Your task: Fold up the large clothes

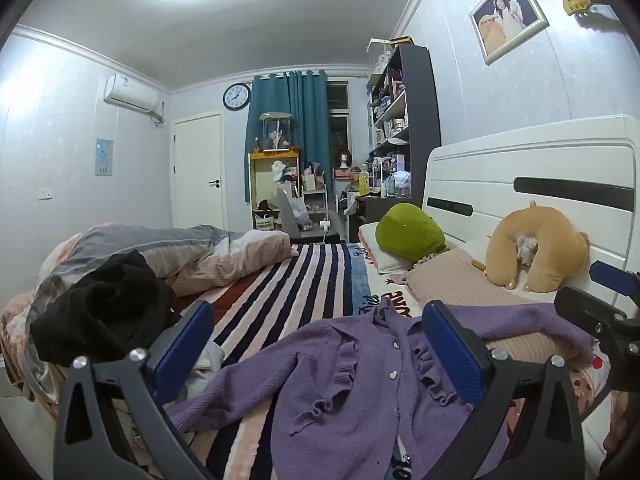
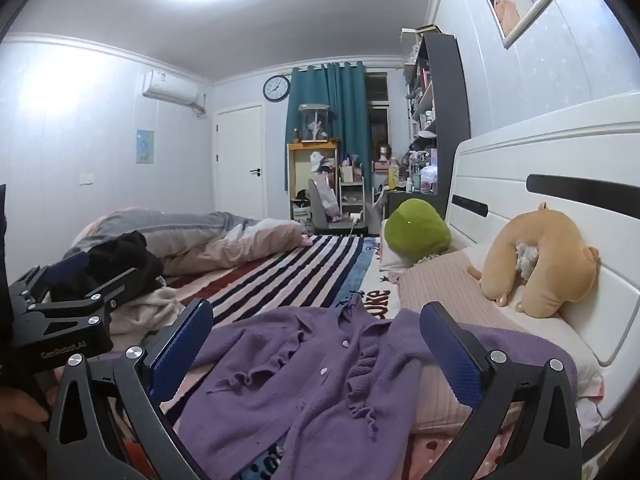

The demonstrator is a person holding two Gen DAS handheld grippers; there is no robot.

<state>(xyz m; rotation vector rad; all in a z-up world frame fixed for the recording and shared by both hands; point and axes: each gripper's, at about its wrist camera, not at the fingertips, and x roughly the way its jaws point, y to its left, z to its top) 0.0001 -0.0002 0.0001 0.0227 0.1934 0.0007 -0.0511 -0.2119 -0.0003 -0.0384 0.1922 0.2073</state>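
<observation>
Left wrist: both tools gape above purple cardigan.

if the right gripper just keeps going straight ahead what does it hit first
Most likely the purple cardigan lying on the bed right ahead of the open right gripper; the pillow lies beyond it, though depth is hard to judge.

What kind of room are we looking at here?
A lived-in bedroom, most likely at home. A bed with a white headboard and striped blanket fills the view, a purple cardigan lies on it, and plush toys sit by the pillows.
</observation>
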